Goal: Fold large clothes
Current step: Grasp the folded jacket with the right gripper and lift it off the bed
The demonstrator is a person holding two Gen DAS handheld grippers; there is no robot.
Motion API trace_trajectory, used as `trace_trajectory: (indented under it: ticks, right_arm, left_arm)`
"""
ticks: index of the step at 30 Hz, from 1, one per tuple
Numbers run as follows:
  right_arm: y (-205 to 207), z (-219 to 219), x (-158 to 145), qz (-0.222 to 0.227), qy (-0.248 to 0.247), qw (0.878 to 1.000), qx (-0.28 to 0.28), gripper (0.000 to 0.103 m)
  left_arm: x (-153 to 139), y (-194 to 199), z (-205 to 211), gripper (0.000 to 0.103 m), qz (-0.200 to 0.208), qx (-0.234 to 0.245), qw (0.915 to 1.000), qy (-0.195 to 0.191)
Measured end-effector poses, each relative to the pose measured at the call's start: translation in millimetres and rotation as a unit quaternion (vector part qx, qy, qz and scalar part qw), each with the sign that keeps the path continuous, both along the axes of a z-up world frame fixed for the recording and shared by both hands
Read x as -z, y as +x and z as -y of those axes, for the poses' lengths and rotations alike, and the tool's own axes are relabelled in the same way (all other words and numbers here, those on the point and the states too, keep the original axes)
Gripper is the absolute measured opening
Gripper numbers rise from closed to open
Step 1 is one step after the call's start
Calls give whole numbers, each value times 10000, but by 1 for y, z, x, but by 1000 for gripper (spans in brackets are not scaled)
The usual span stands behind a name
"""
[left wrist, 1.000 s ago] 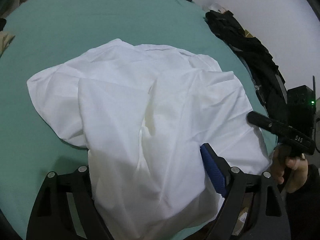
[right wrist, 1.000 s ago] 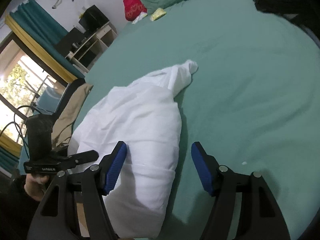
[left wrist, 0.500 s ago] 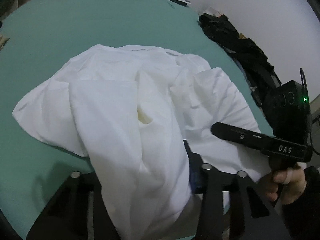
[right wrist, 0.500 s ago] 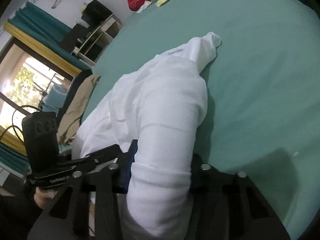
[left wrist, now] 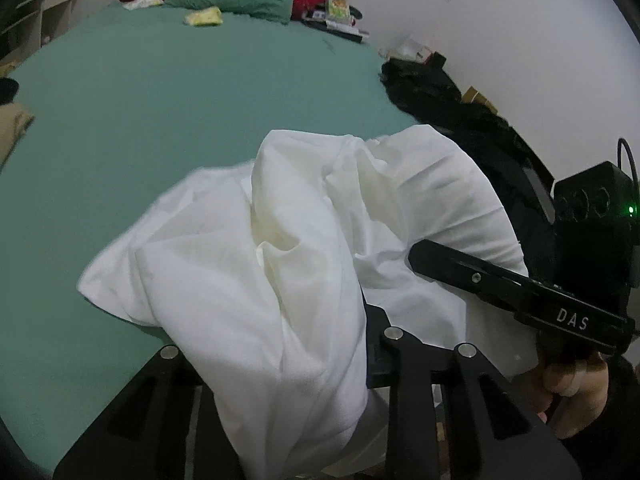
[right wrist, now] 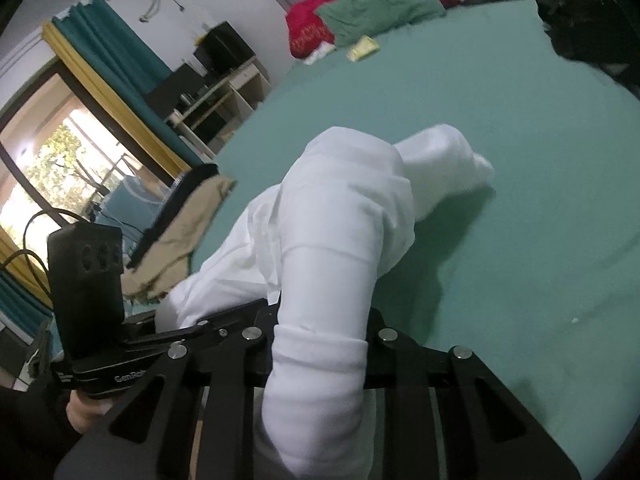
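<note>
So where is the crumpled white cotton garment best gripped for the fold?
By its near hem, from the bed's near edge. The white cotton garment bunches toward the camera there; left claw and right claw have just been closing and pinch that edge.

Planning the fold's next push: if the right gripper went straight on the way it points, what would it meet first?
The bunched white cotton garment its jaws already clamp; beyond that, probably the green bedsheet, though depth is unclear.

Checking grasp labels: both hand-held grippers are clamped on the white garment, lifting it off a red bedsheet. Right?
Not quite: the bedsheet is green, not red, as the left wrist view shows. The left hand-held gripper and right hand-held gripper are both clamped on the white garment.
</note>
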State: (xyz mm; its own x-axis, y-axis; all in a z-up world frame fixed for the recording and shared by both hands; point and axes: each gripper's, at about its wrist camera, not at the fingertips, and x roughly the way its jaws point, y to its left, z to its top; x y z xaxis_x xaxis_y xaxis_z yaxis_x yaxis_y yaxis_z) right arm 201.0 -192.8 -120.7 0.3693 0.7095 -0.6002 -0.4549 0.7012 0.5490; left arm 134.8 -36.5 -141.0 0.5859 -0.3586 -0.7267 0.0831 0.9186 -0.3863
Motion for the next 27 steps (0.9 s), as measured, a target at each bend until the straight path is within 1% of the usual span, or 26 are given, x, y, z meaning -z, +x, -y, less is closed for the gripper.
trace_trajectory:
  ticks: [5,9,11,17,18,22,24,25,26,27]
  right_arm:
    - [6,-21,-21,205,220,9995,20,22]
    - [29,-53,-33,353,404,9986,-29,22]
    - [36,-67,-36,419,467,9980,-65,22]
    - [78,-133,-47,629,694,9954,-215,22]
    - [89,-149,-52,699,763,9943,-245,22]
    - [117,-188,-68,988,1046,9890,-339,22]
    - [127,-204,-69,1086,1181,9864,-358,22]
    - [132,-211,-66,1065,1256,9857,-366,22]
    - [137,-218,-59,1000,1327,9853,-384,22]
    - [143,-228,-45,862,1363,9861,-405,22]
  left_arm:
    - [-25,5,-26,29,220,-38,9997,25]
    - [-45,17,-59,29,468,-93,9988,135]
    - [-53,27,-79,29,558,-143,9982,190]
    - [-73,62,-151,29,824,-392,9951,369]
    - [-79,69,-164,29,885,-442,9943,400]
    - [-108,93,-213,29,1214,-626,9893,513]
    - [-115,101,-236,29,1307,-648,9874,619]
    - [-114,106,-242,29,1277,-636,9875,672]
    - [-109,112,-251,29,1206,-637,9880,722]
    - [-102,117,-256,29,1124,-646,9888,736]
